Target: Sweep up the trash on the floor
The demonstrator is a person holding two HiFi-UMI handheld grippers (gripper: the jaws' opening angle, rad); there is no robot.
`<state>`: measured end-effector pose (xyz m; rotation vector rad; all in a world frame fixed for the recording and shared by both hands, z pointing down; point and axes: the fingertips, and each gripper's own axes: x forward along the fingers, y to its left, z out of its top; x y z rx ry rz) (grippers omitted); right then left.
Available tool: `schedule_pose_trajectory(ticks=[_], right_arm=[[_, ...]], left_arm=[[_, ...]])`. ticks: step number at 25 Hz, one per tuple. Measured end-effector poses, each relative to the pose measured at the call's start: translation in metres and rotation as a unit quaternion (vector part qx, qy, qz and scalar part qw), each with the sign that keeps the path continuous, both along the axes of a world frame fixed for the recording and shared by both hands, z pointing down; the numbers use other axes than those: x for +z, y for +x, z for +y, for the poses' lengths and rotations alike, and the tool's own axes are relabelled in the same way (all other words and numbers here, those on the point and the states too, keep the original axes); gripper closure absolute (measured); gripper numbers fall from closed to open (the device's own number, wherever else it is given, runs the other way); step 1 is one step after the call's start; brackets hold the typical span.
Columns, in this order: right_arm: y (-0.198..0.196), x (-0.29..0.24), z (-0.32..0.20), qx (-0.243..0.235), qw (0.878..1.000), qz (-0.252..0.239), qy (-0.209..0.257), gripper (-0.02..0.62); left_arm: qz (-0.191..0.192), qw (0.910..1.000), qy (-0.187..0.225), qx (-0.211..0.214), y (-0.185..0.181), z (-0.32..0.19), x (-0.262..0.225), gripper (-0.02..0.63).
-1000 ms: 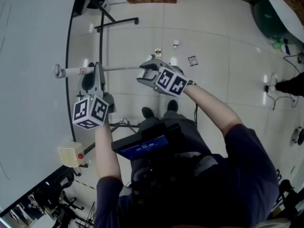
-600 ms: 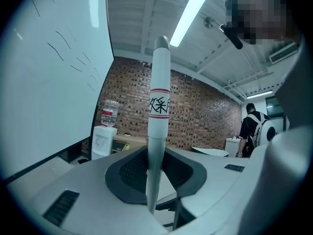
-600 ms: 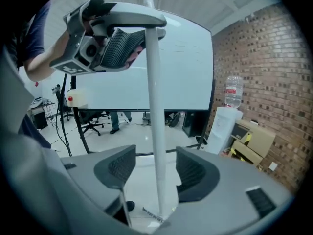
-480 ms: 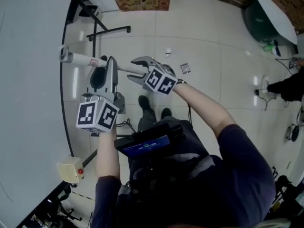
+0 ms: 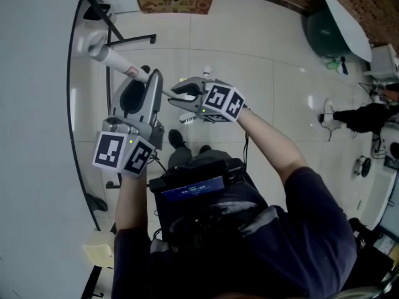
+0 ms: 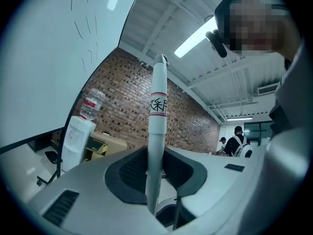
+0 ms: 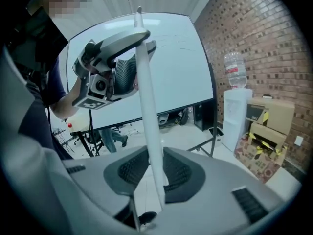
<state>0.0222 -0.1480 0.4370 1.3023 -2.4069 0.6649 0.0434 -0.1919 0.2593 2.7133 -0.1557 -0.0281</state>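
**Two grips on the white handle (image 5: 115,60)**

The left gripper (image 5: 148,80) clamps it high up. The right gripper (image 5: 176,95) has just been closing its jaws and now pinches it lower. Hold firm and swing toward the trash scrap (image 5: 207,71) on the tiles ahead, minding the table's black leg (image 5: 134,40) beside the handle.

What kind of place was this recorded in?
Probably an office or lab workroom: a large whiteboard on a stand, a water dispenser with its bottle against a brick wall, cardboard boxes beside it, and a tiled floor.
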Motion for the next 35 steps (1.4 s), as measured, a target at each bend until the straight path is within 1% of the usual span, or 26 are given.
schedule_pose_trajectory(ticks=[4, 8, 9, 11, 12, 14, 16, 18, 20, 21, 22, 24, 25, 26, 27, 28, 31, 33, 35], right_arm=[[0.012, 0.001, -0.017, 0.023, 0.999, 0.038, 0.005, 0.489], [0.020, 0.007, -0.024, 0.028, 0.998, 0.054, 0.001, 0.491], [0.023, 0.009, -0.025, 0.033, 0.998, 0.054, 0.002, 0.491], [0.034, 0.010, -0.027, 0.061, 0.997, 0.050, 0.003, 0.492], [0.043, 0.011, -0.027, 0.078, 0.996, 0.046, 0.004, 0.492], [0.063, 0.014, -0.025, 0.110, 0.993, 0.037, 0.004, 0.492], [0.079, 0.021, -0.026, 0.135, 0.990, 0.029, 0.002, 0.492], [0.089, 0.027, -0.031, 0.148, 0.989, 0.015, -0.001, 0.493], [0.099, 0.027, -0.040, 0.144, 0.990, 0.003, 0.000, 0.492], [0.107, 0.027, -0.046, 0.139, 0.990, 0.000, 0.003, 0.493], [0.116, 0.027, -0.053, 0.134, 0.991, -0.002, 0.006, 0.492], [0.133, 0.028, -0.067, 0.127, 0.992, -0.001, 0.010, 0.493], [0.137, 0.028, -0.072, 0.125, 0.992, 0.001, 0.009, 0.493], [0.140, 0.026, -0.075, 0.125, 0.992, 0.004, 0.008, 0.493], [0.142, 0.025, -0.076, 0.128, 0.992, 0.006, 0.008, 0.493], [0.144, 0.023, -0.076, 0.135, 0.991, 0.007, 0.008, 0.492], [0.148, 0.025, -0.072, 0.163, 0.986, 0.012, 0.010, 0.492], [0.154, 0.030, -0.070, 0.188, 0.982, 0.017, 0.004, 0.494], [0.166, 0.039, -0.072, 0.218, 0.976, 0.023, -0.007, 0.493]], left_arm=[[0.034, 0.9974, 0.002, 0.063, 0.012, -0.007, -0.002, 0.514], [0.054, 0.9898, 0.007, 0.131, 0.024, 0.002, 0.001, 0.504], [0.059, 0.9880, 0.006, 0.143, 0.027, 0.003, 0.001, 0.493], [0.063, 0.9868, 0.010, 0.149, 0.033, -0.002, 0.001, 0.402], [0.058, 0.9871, 0.018, 0.148, 0.038, -0.004, 0.001, 0.398], [0.038, 0.9863, 0.047, 0.154, 0.054, -0.001, 0.006, 0.379], [0.017, 0.9814, 0.093, 0.167, 0.073, 0.008, 0.012, 0.377], [-0.018, 0.9721, 0.146, 0.182, 0.091, 0.019, 0.024, 0.377], [-0.068, 0.9591, 0.195, 0.194, 0.115, 0.024, 0.042, 0.377], [-0.091, 0.9535, 0.211, 0.195, 0.129, 0.023, 0.051, 0.377], [-0.107, 0.9501, 0.221, 0.193, 0.143, 0.020, 0.058, 0.377], [-0.117, 0.9502, 0.225, 0.181, 0.167, 0.007, 0.064, 0.383], [-0.114, 0.9518, 0.225, 0.175, 0.173, 0.001, 0.062, 0.405], [-0.111, 0.9538, 0.223, 0.168, 0.176, -0.005, 0.059, 0.438], [-0.107, 0.9562, 0.220, 0.161, 0.178, -0.010, 0.055, 0.511], [-0.102, 0.9588, 0.214, 0.156, 0.178, -0.013, 0.051, 0.522], [-0.086, 0.9659, 0.188, 0.156, 0.178, -0.016, 0.052, 0.522], [-0.074, 0.9677, 0.171, 0.170, 0.182, -0.018, 0.057, 0.525], [-0.064, 0.9666, 0.159, 0.190, 0.192, -0.021, 0.065, 0.525]])
